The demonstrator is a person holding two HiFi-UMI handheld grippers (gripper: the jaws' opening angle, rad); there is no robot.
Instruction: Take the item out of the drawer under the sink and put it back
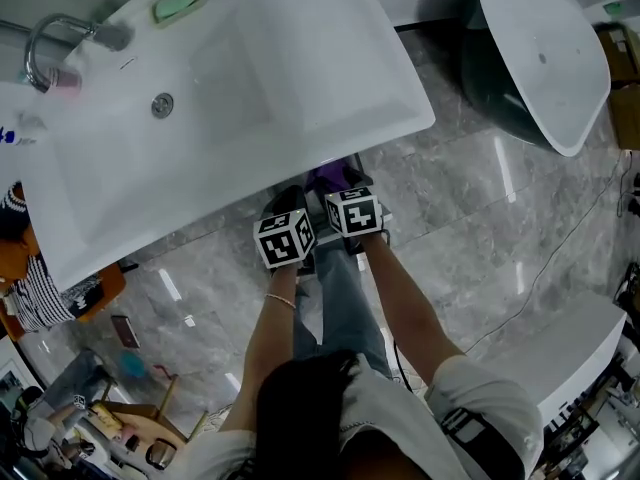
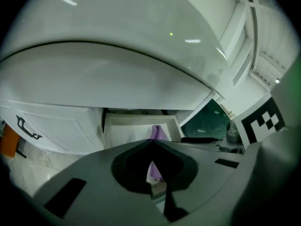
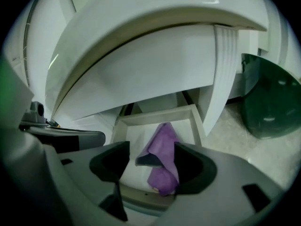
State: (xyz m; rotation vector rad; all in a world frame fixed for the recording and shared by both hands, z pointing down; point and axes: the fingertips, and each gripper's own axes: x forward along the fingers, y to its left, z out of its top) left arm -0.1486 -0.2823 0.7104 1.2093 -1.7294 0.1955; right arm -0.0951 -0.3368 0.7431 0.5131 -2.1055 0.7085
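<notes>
Under the white sink (image 1: 330, 108) a drawer (image 3: 155, 116) stands pulled out. A purple cloth (image 3: 162, 147) lies crumpled in it, and a bit of the cloth (image 1: 335, 176) peeks out below the sink's front edge. My right gripper (image 3: 150, 161) hovers over the drawer with its jaws wide; the cloth leans by the right jaw, with a gap on the other side. My left gripper (image 2: 151, 145) is close beside it, jaws meeting at the tips, nothing held. Behind its jaws, the left gripper view shows the drawer (image 2: 141, 121) and the cloth (image 2: 159, 133). Both marker cubes sit side by side in the head view.
A dark green tub with a white lid (image 1: 535, 58) stands on the marble floor to the right; it (image 3: 270, 102) is near the drawer. A white cabinet door with a black handle (image 2: 28, 128) is to the left. A faucet (image 1: 50, 43) and a green soap dish (image 1: 178, 3) sit on the sink.
</notes>
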